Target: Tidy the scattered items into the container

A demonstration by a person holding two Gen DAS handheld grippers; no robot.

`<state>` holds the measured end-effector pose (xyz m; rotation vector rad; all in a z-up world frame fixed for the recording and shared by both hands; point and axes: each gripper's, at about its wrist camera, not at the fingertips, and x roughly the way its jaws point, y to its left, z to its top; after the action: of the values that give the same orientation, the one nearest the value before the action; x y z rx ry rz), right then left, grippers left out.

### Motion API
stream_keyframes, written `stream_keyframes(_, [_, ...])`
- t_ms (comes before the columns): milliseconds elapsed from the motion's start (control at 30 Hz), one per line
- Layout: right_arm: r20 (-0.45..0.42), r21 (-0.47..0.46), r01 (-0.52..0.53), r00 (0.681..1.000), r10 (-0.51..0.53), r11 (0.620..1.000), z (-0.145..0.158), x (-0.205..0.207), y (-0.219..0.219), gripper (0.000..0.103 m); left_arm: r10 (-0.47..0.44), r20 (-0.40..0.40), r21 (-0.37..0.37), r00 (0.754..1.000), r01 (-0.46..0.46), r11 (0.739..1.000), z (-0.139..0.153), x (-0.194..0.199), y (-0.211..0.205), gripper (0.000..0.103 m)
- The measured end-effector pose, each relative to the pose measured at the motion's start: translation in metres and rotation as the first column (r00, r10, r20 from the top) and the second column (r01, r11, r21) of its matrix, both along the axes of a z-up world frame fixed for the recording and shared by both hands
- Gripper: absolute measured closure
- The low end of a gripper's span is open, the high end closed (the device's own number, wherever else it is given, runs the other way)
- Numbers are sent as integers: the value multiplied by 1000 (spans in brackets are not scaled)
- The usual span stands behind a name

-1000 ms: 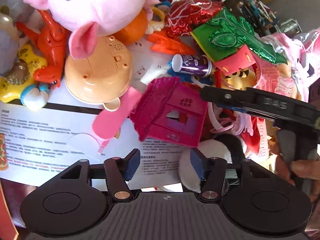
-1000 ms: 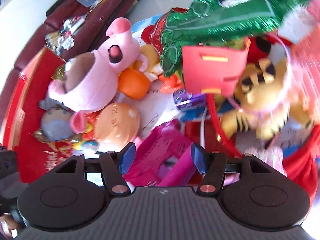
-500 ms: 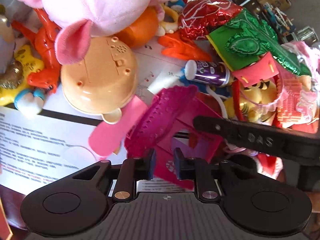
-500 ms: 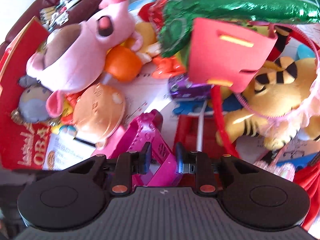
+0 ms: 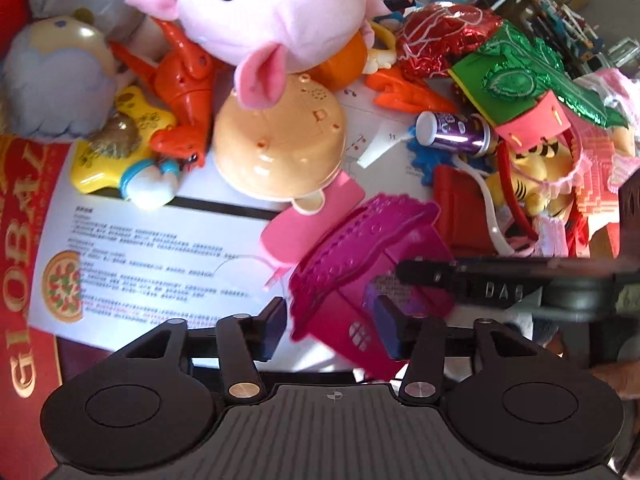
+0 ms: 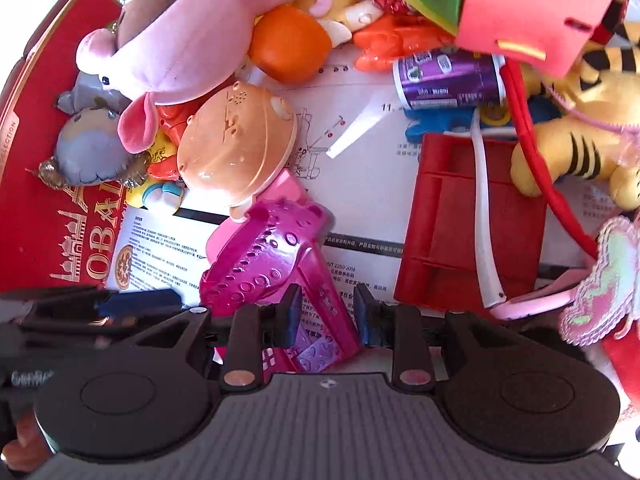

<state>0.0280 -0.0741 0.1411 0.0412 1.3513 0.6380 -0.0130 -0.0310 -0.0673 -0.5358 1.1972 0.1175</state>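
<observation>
Toys [image 5: 276,20] over printed sheets [image 5: 160,248]

toy house [image 6: 276,264]: magenta, roof dotted with raised rings
plush pig [image 5: 280,12]: pale pink, brown patch at 12 o'clock
dome toy [image 6: 236,148]: peach-orange
tiger plush [image 6: 580,136]: yellow with black stripes
can [image 6: 448,76]: purple, white print
foil balloon [image 5: 532,76]: shiny green; its neighbour at 9 o'clock, red
flat tray [image 6: 460,216]: plain red
tool [image 5: 332,328]: black, blue pads
</observation>
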Motion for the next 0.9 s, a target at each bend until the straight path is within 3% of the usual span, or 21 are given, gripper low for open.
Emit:
stream_keyframes(100, [38, -13, -9, 999, 9, 1000, 6, 0, -2, 59, -4, -18, 5, 1000, 4, 1000, -3, -10, -4, 32])
stream_keyframes(167, [42, -11, -7, 999, 7, 1000, 6, 1, -3, 59, -12, -32, -9, 999, 12, 1000, -8, -11, -8, 32])
stream_keyframes(300, [49, -5, 5, 999, -5, 1000, 2, -2, -3, 70, -11, -31, -8, 999, 11, 1000, -17, -2, -18, 38])
stream_keyframes(367, [40, 8, 10, 999, -10, 1000, 0, -5, -5, 76, -10, -31, 34, 999, 11, 999, -19, 4, -20, 51])
stream_keyframes(467, [43, 3, 4, 999, -4, 1000, -2, -10, -6, 77, -25, -12, 134, 1000, 26, 991, -18, 11, -20, 75])
stream_keyframes(500, [40, 5, 5, 999, -5, 1000, -2, -11, -8, 78, -26, -5, 143, 1000, 26, 989, -17, 12, -17, 76])
stream_keyframes(667, [37, 19, 36, 999, -37, 999, -3, -8, -12, 80, -30, 3, 153, 1000, 29, 988, -18, 8, -11, 71])
stream_keyframes(900, [36, 21, 5, 999, -6, 1000, -7, -13, 2, 80, -77, -31, 189, 997, 81, 979, -28, 9, -25, 53])
